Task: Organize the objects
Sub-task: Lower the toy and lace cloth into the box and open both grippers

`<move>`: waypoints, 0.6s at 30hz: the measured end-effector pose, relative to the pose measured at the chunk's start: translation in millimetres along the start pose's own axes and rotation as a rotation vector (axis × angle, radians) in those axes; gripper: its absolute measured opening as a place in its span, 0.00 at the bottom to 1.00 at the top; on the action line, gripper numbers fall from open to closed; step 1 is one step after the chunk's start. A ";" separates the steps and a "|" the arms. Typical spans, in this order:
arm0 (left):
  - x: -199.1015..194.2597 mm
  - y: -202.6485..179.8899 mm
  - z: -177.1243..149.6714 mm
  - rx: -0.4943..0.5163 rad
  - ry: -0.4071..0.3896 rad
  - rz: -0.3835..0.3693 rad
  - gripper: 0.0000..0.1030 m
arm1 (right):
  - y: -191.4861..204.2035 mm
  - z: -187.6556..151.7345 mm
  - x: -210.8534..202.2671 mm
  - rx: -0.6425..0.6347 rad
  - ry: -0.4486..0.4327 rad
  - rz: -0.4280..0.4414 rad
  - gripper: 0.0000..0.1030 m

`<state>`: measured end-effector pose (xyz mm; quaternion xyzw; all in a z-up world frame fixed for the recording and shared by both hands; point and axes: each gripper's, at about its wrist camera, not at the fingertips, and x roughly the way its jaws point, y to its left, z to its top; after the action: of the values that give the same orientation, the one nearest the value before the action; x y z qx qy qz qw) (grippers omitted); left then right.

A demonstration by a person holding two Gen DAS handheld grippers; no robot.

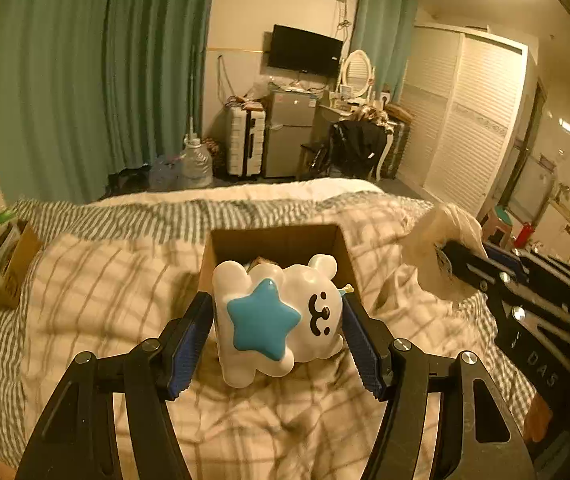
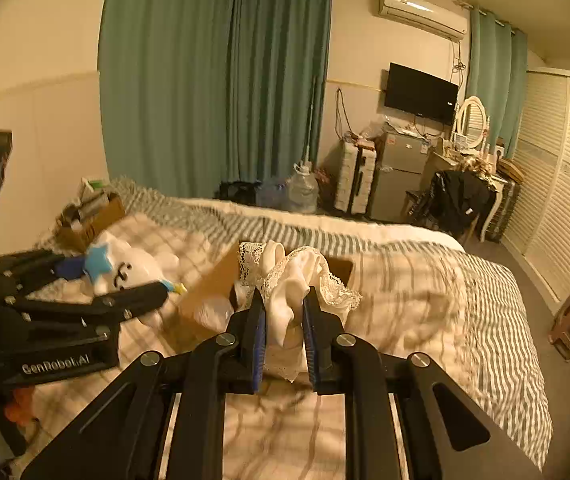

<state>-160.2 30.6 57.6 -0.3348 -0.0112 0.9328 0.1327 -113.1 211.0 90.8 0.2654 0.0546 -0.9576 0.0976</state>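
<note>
Left gripper (image 1: pixel 277 328) clamped on a white bear toy (image 1: pixel 281 316) with a blue star on its belly, blue pads pressed against its two sides. Toy lying on its side, held just at the near edge of an open cardboard box (image 1: pixel 277 240) and partly over its mouth. Box resting on a checked blanket (image 1: pixel 105 300) on the bed, something pale and partly hidden inside.

Right gripper (image 2: pixel 283 332) pinching a bunch of white lace-trimmed cloth (image 2: pixel 297 280), fingers (image 2: pixel 255 328) drawn close with the fabric squeezed between them and spilling out above the tips. Cloth held just in front of the same box (image 2: pixel 209 288), at its right-hand side, with more lace and a crumpled white lump visible inside the box.

From the right wrist view, left gripper (image 2: pixel 125 280) and toy (image 2: pixel 125 268) just left of the box. From the left wrist view, right gripper (image 1: pixel 445 256) with cloth (image 1: pixel 441 244) right of the box.

Second, smaller box (image 1: pixel 9 268) of odds and ends well to the left of the main box, near the blanket's edge.
</note>
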 end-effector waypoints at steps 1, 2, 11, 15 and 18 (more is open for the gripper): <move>3.6 -1.8 7.5 0.008 -0.007 0.002 0.65 | -5.5 8.7 4.2 0.004 -0.002 0.003 0.15; 9.3 -4.0 15.3 0.019 -0.014 0.003 0.65 | -10.4 15.3 9.0 0.004 0.000 0.003 0.15; 95.2 -5.6 48.1 0.031 0.041 -0.001 0.65 | -42.6 38.3 94.4 0.004 0.101 0.011 0.15; 143.1 5.3 43.4 0.000 0.103 -0.022 0.65 | -51.5 28.4 142.6 0.021 0.166 0.038 0.15; 169.3 13.2 35.2 -0.009 0.134 -0.026 0.65 | -55.9 18.4 177.0 0.020 0.214 0.048 0.15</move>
<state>-310.9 63.5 -21.8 -0.3968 -0.0110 0.9065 0.1436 -283.0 234.7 17.6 0.3685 0.0489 -0.9216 0.1116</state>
